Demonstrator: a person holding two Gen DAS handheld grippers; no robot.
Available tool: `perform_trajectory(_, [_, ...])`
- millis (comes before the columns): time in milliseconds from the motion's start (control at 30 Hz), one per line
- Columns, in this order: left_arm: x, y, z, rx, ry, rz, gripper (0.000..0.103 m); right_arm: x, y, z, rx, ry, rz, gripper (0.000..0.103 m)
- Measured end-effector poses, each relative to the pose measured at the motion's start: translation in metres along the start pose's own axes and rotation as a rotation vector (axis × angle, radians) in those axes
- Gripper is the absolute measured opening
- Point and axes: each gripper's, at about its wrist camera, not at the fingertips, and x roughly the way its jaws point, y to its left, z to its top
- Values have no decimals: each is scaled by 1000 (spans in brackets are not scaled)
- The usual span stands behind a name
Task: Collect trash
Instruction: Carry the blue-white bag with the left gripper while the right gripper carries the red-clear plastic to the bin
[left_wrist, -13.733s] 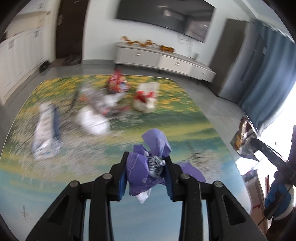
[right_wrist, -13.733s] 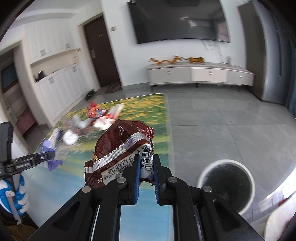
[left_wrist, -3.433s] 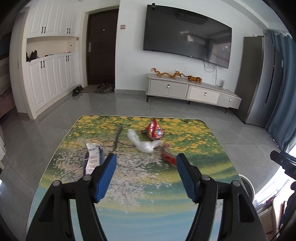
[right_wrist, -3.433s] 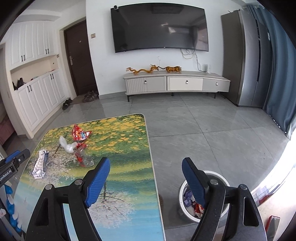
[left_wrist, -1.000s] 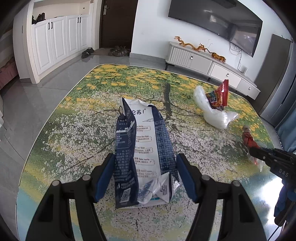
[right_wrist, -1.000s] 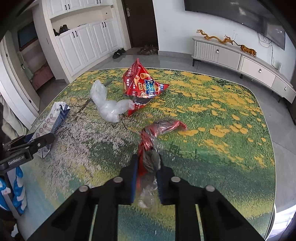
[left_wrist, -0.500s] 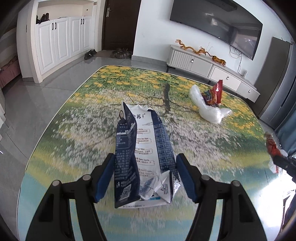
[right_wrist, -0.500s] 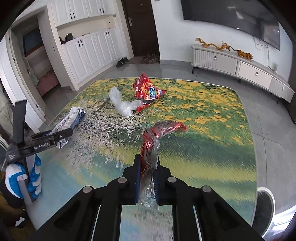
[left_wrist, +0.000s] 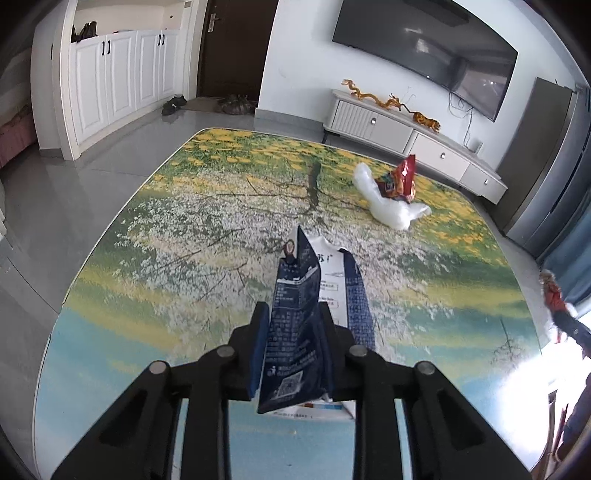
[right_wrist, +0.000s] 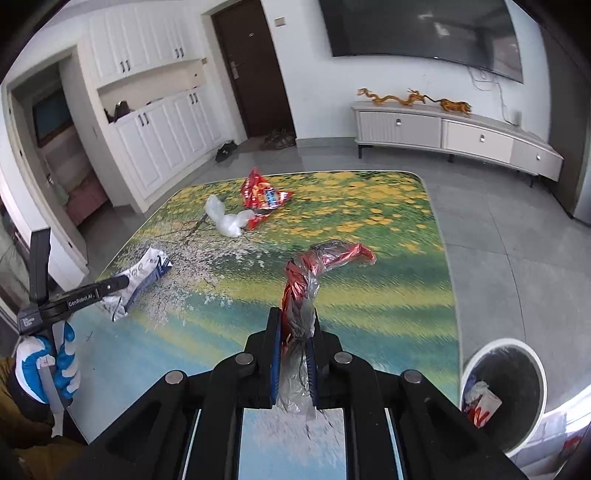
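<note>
My left gripper (left_wrist: 291, 350) is shut on a navy and white carton (left_wrist: 306, 314), squeezed between the jaws above the table (left_wrist: 184, 229); the carton also shows in the right wrist view (right_wrist: 140, 278). My right gripper (right_wrist: 293, 349) is shut on a twisted red and clear wrapper (right_wrist: 314, 273), held above the table. A red snack bag (right_wrist: 262, 195) and a clear plastic bag (right_wrist: 225, 218) lie together at the table's far side; in the left wrist view the red snack bag (left_wrist: 400, 181) and the clear plastic bag (left_wrist: 388, 206) lie at the far right.
A white trash bin (right_wrist: 502, 391) with wrappers inside stands on the floor right of the table. A TV cabinet (right_wrist: 454, 133) lines the far wall. White cupboards (right_wrist: 155, 129) stand at the left. The table has a printed landscape top.
My left gripper has shut on the carton, which now stands folded upright between the jaws. My right gripper has lifted and drawn back with the wrapper, bringing the bin into view.
</note>
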Motion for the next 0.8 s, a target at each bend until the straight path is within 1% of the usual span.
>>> perform_trajectory(133, [0,-5,-3,12,0,2,21,-10,-10,-5,23,-13,-15,11])
perform_trajectory(233, [-6,-11,-1,35,-16,-1,21,-16,-18,-7,47,-23,-21,11])
perform_trajectory(433, [-27,-33,8,79,-54,-37,21,-27,-39,-14,103,-54,-39,11])
perform_trajectory(533, [-37,-57,14,121,-67,-74,21,-35,-55,-18,139,-76,-51,11])
perform_trajectory(633, [-46,-90,21,172,-68,-133,21,-46,-74,-25,178,-96,-69,11])
perform_trajectory(767, [-47,-146,31,245,-47,-229,21,-62,-110,-40,248,-111,-106,11])
perform_trajectory(800, [-46,-168,33,269,-34,-264,21,-64,-118,-44,267,-113,-118,11])
